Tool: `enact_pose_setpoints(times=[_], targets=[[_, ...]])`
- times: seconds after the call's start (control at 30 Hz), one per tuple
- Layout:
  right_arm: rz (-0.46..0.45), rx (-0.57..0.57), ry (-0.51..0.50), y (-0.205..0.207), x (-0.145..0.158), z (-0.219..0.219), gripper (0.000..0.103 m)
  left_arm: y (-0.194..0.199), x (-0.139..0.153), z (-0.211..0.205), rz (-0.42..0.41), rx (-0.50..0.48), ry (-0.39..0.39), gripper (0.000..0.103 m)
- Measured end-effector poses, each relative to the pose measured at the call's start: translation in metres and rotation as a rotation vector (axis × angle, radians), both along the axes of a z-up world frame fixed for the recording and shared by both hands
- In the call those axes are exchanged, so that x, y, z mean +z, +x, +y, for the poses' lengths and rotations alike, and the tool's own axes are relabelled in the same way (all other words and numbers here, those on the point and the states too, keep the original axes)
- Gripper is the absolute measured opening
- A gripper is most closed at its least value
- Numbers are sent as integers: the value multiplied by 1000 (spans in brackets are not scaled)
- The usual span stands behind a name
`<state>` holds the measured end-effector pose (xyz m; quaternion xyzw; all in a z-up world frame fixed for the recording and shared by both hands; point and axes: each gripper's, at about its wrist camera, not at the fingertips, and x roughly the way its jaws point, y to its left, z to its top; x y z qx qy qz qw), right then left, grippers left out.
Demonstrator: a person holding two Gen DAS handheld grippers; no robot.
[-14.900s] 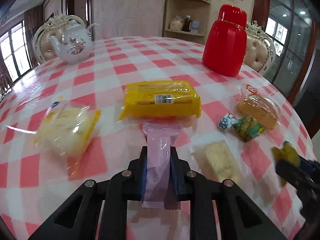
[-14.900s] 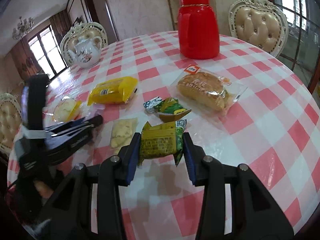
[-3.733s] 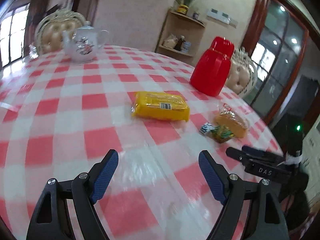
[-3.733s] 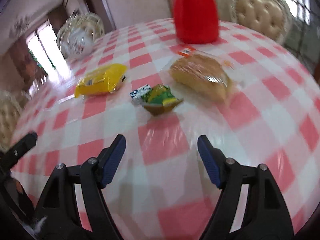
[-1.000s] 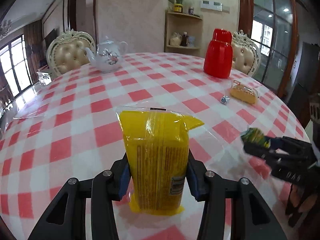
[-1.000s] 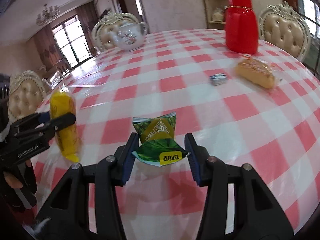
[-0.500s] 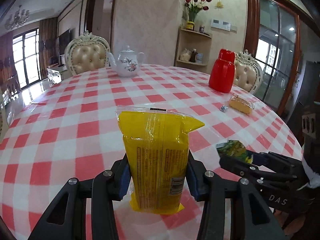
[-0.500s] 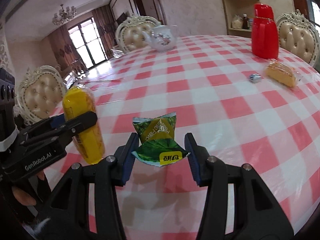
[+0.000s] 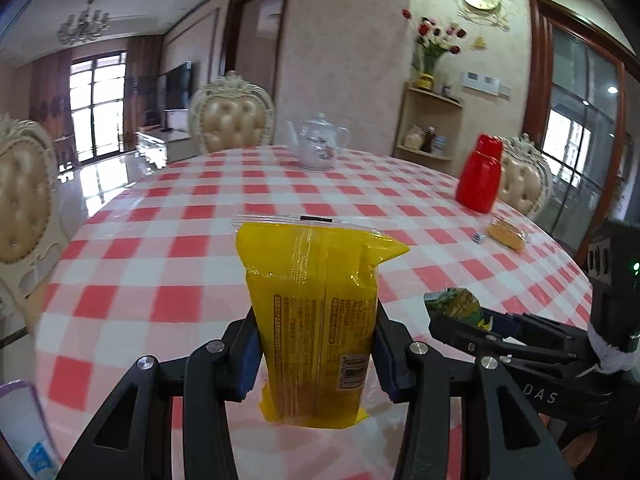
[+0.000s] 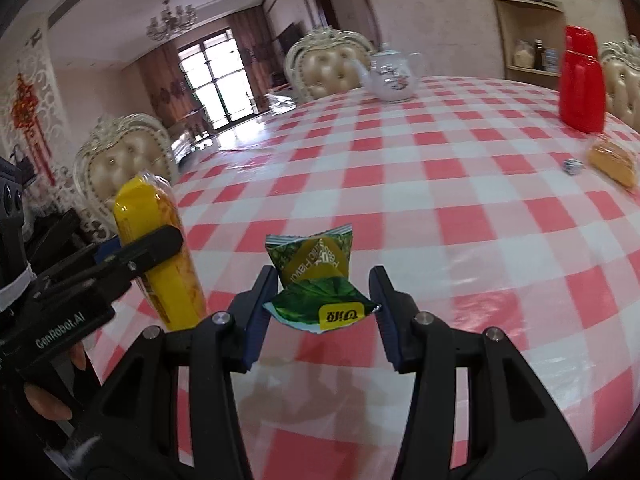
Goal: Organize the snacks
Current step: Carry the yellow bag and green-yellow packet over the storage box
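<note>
Still clamping yellow packet [image 9: 316, 304] and green packet [image 10: 318, 280], both jaws sit farther back.

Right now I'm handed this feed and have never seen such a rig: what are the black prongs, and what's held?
No robot arm here: a person holds two hand grippers, each with a fisheye camera looking along its jaws. The left gripper grips an upright yellow snack pack. The right gripper grips a small green snack packet. Each view shows the other gripper at its edge. On the checked table lie a wrapped bun, a small blue-white sweet, a red flask and a teapot.
</note>
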<state>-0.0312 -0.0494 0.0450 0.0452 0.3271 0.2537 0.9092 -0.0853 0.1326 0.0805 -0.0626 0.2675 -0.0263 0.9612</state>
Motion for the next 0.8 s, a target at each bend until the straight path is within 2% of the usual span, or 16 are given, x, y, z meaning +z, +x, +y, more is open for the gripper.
enact_pose_setpoints(times=[0.17, 0.33, 0.43, 0.63, 0.8], targets=[[-9, 85, 0, -13, 1, 31, 51, -28, 7, 27, -15, 68, 27, 48], [-27, 215, 26, -30, 4, 67, 51, -60, 10, 54, -13, 137, 67, 48], [-16, 312, 59, -42, 5, 87, 51, -80, 8, 73, -1, 183, 94, 48], [-23, 545, 49, -82, 3, 143, 51, -138, 7, 125, 30, 319, 125, 48], [-38, 733, -4, -126, -5, 193, 51, -183, 5, 167, 90, 422, 164, 48]])
